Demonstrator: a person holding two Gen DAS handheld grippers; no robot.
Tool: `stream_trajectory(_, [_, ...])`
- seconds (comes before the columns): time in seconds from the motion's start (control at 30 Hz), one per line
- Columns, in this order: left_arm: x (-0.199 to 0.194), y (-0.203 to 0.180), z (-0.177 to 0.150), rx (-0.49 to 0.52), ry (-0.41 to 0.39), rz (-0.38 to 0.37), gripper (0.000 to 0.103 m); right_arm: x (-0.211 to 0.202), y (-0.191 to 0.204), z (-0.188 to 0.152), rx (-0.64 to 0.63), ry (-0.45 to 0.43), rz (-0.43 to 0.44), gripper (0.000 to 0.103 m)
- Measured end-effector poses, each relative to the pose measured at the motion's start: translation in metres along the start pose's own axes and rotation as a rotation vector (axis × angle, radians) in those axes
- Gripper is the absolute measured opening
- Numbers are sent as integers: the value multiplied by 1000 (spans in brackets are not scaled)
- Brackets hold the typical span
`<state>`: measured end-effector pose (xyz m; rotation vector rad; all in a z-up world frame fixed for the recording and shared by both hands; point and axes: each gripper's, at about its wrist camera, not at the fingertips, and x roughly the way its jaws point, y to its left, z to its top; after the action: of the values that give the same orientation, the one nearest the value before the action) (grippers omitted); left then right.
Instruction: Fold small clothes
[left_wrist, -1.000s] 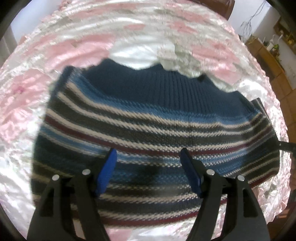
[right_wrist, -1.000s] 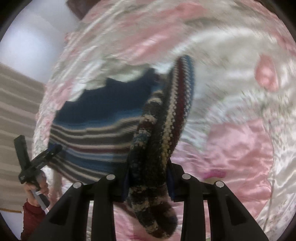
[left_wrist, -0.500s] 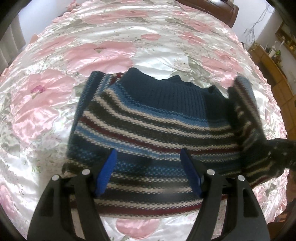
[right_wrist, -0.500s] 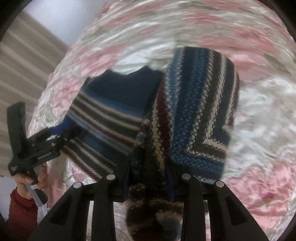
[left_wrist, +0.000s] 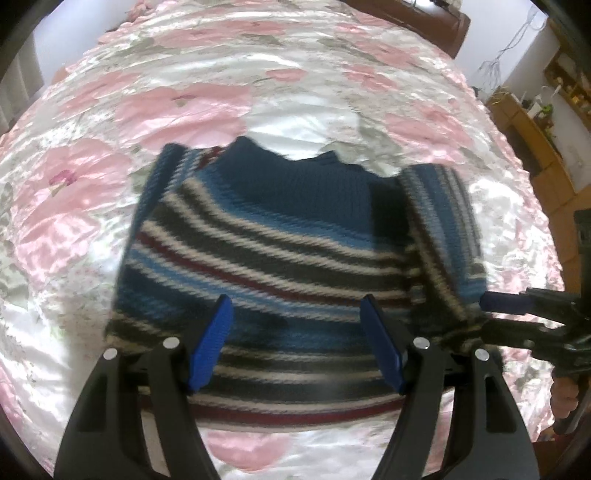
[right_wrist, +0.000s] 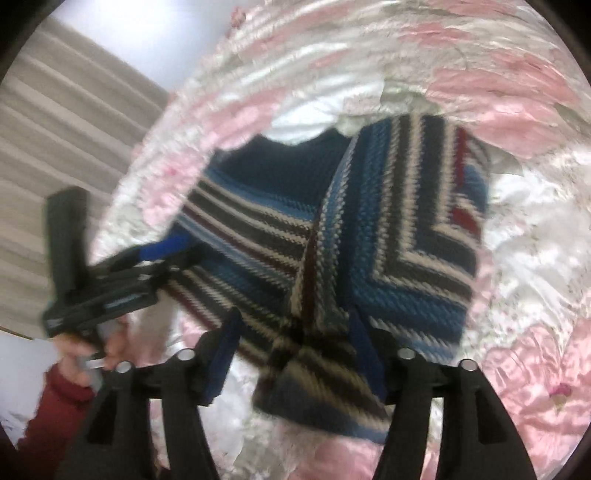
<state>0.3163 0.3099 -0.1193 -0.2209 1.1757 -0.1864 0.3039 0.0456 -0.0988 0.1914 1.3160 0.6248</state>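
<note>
Lay flat on the flowered bedspread (left_wrist: 177, 107): knitted sweater (left_wrist: 266, 236), navy collar, striped blue, cream, grey, maroon; sleeve (right_wrist: 402, 221) folded inward. Left gripper (left_wrist: 295, 347) spread wide above hem; right gripper (right_wrist: 295, 350) spread around cuff.

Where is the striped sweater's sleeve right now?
The sleeve lies folded over the right side of the sweater on the flowered bedspread, its cuff between the right gripper's open fingers.
</note>
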Motion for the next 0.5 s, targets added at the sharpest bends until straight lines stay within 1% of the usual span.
stream_trajectory(0.03, [0, -7, 1, 4, -1, -15, 72, -13, -7, -4, 15, -19, 4, 63])
stream_trajectory(0.07, [0, -16, 2, 9, 0, -39, 73, -21, -12, -7, 21, -30, -11, 63])
stream_trajectory(0.1, [1, -24, 2, 13, 4, -62, 75, -28, -17, -10, 24, -39, -34, 63])
stream_trajectory(0.13, [4, -32, 3, 16, 11, -84, 76, -36, -25, -15, 27, -52, -81, 63])
stream_trajectory(0.2, [17, -49, 6, 18, 46, -125, 76, -44, -42, -22, 40, -61, -129, 63])
stream_trajectory(0.3, [37, -65, 9, 11, 86, -147, 76, -45, -68, -30, 86, -48, -133, 63])
stream_trajectory(0.33, [46, -70, 10, -2, 108, -168, 76, -43, -76, -34, 97, -43, -138, 63])
stream_trajectory(0.5, [70, -80, 10, -43, 154, -202, 76, -41, -101, -45, 116, -38, -150, 63])
